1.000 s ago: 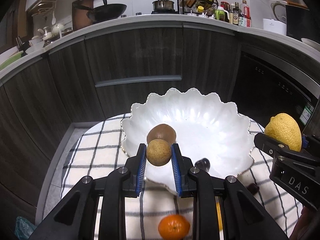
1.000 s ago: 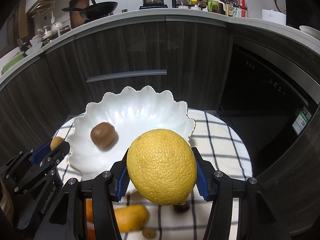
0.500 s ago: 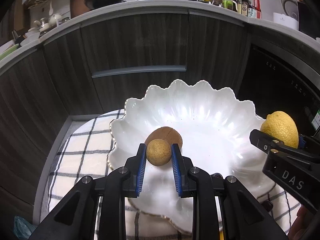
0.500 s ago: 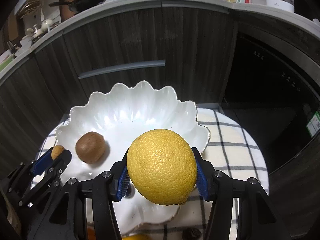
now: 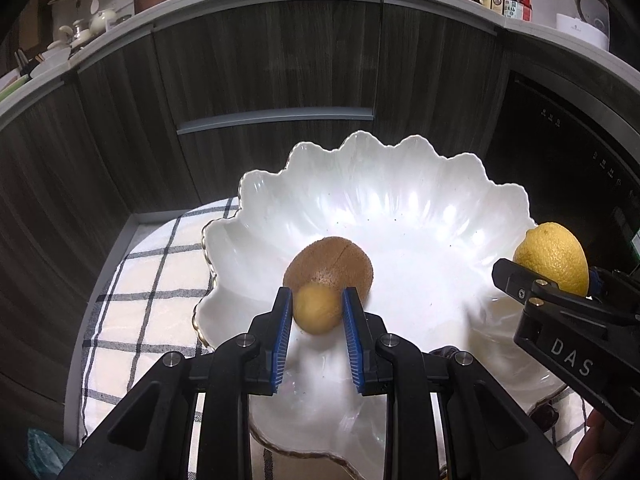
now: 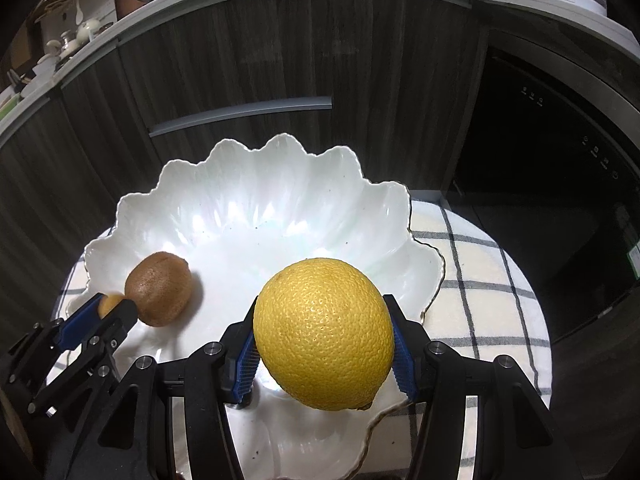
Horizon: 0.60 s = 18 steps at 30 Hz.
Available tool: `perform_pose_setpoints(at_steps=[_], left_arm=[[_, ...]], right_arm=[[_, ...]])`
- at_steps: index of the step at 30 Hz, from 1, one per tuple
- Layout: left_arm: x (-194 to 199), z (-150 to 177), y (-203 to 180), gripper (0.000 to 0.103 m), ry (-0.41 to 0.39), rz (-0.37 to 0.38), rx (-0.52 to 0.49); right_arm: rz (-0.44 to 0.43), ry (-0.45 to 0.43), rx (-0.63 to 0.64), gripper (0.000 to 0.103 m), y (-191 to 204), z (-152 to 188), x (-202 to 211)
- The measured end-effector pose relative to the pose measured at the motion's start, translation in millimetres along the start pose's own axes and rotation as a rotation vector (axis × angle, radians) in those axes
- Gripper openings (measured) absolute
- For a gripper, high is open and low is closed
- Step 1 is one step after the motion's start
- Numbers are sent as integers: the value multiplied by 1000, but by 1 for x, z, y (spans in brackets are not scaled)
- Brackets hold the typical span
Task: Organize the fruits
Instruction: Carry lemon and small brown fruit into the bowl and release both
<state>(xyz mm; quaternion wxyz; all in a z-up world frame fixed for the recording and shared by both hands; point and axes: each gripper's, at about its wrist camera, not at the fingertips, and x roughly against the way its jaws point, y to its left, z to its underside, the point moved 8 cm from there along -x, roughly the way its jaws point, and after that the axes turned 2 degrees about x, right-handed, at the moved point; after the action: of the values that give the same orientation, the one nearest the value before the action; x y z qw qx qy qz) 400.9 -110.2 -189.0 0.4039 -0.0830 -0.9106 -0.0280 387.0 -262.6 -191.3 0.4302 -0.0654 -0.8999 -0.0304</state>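
A white scalloped bowl (image 5: 400,184) sits on a checked cloth and holds a brown kiwi (image 5: 332,258). My left gripper (image 5: 318,294) hangs low over the bowl's near left side, just in front of the kiwi. Its jaws are starting to open, with a small tan fruit (image 5: 318,314) still touching both blue pads. My right gripper (image 6: 322,316) is shut on a large yellow lemon (image 6: 324,332) above the bowl's near right part (image 6: 260,184). From the right wrist view, the left gripper (image 6: 108,308) and kiwi (image 6: 160,288) lie at the left.
The checked cloth (image 5: 152,272) covers a small round table. Dark wood cabinet fronts with a grey handle (image 5: 276,118) stand close behind, and a black appliance (image 6: 560,160) is at the right. A small dark fruit (image 5: 544,416) lies by the bowl's right rim.
Both grippers have moved forward and down over the bowl with their fruits. The orange on the cloth has dropped out of view. The small tan fruit now sits right by the kiwi.
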Motion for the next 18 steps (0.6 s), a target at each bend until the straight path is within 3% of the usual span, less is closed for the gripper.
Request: perform_pose_setpoints(at_steps=[4, 7, 13, 18], left_arm=[[4, 0, 2, 49, -10, -15, -2], [10, -1, 3, 62, -25, -18, -2], [27, -8, 7, 73, -51, -31, -7], [49, -12, 12, 84, -79, -36, 4]], right_arm=[[-1, -6, -7, 58, -2, -1, 1], [34, -56, 10, 77, -3, -8, 15], [106, -138, 47, 85, -5, -23, 46], [76, -149, 12, 87, -8, -19, 65]])
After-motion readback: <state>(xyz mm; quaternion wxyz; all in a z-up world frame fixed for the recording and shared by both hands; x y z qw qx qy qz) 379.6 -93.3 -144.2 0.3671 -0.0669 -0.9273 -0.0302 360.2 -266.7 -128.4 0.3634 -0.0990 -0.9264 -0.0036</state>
